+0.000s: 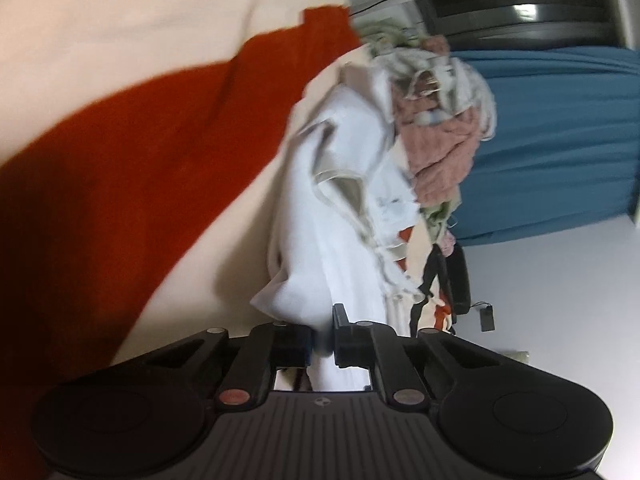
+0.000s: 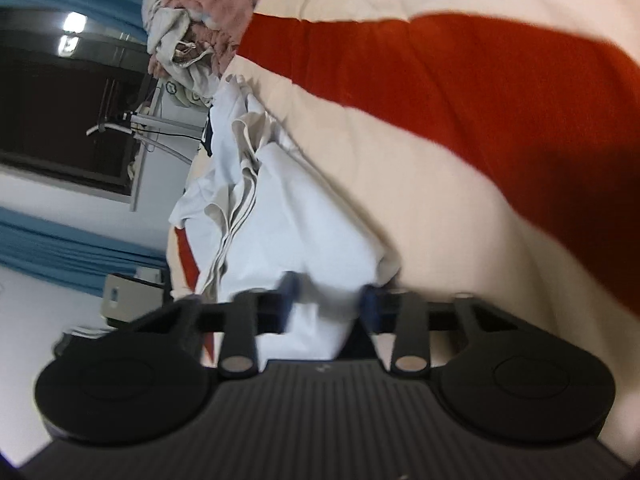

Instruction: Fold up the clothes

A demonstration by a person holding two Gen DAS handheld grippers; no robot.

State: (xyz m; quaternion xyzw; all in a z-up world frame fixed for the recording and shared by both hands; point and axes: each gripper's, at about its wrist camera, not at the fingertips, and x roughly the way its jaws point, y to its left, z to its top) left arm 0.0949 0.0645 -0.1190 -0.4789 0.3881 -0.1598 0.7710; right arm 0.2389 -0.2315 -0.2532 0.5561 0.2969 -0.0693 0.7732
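The left gripper point(image 1: 322, 340) had its jaws clenched on a fold of the white garment point(image 1: 320, 216). In the left wrist view, the cloth ran up from the jaws toward 12 o'clock. It lay crumpled on a cream and red striped bedcover point(image 1: 132, 168), which filled the view from 9 to 11 o'clock. A heap of other clothes point(image 1: 436, 120), pink and pale, sat past the white one at about 1 o'clock. A blue curtain point(image 1: 560, 136) hung at 3 o'clock.

The right gripper point(image 2: 326, 300) had its jaws grasping another bunch of the same white garment point(image 2: 288, 216). In the right wrist view, the cloth spread up toward 11 o'clock from the jaws. The striped bedcover point(image 2: 460, 92) filled the 1 to 3 o'clock side. The heap of clothes point(image 2: 200, 20) showed at 11 o'clock, blurry.
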